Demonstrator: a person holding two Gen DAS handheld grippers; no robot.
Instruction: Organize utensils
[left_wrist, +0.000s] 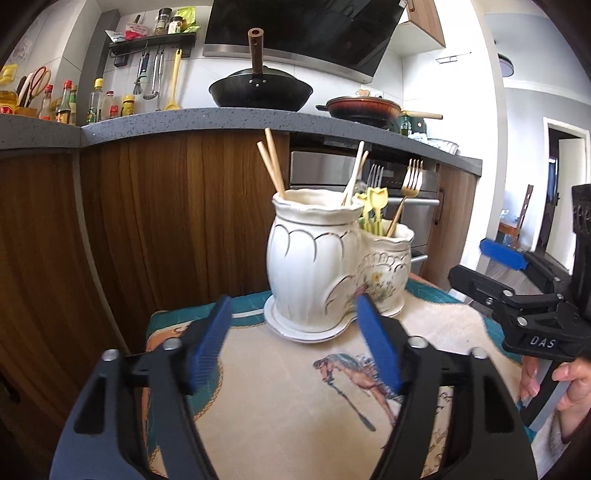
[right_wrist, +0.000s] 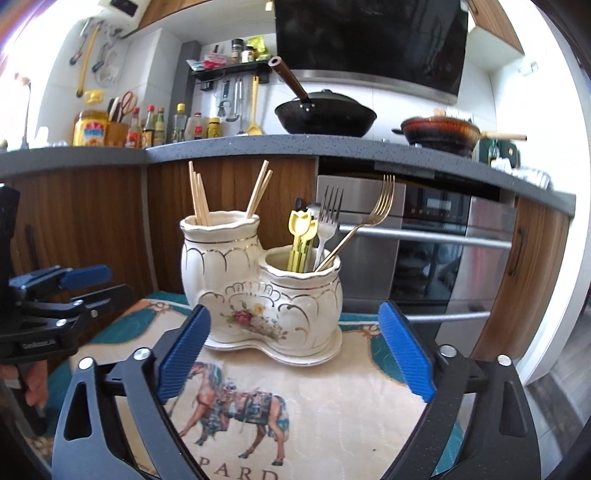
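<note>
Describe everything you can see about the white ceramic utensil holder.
The utensil holder is glossy cream ceramic with gold scalloped trim and painted flowers. Two joined pots, one taller, stand upright on a matching saucer on the horse-print cloth. Chopsticks lean in the taller pot; forks and yellow tulip-topped picks fill the shorter. Nothing grips it.

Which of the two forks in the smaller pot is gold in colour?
The gold fork is the one leaning to the right, with its tines highest. The silver fork stands more upright beside the yellow tulip-shaped picks.
</note>
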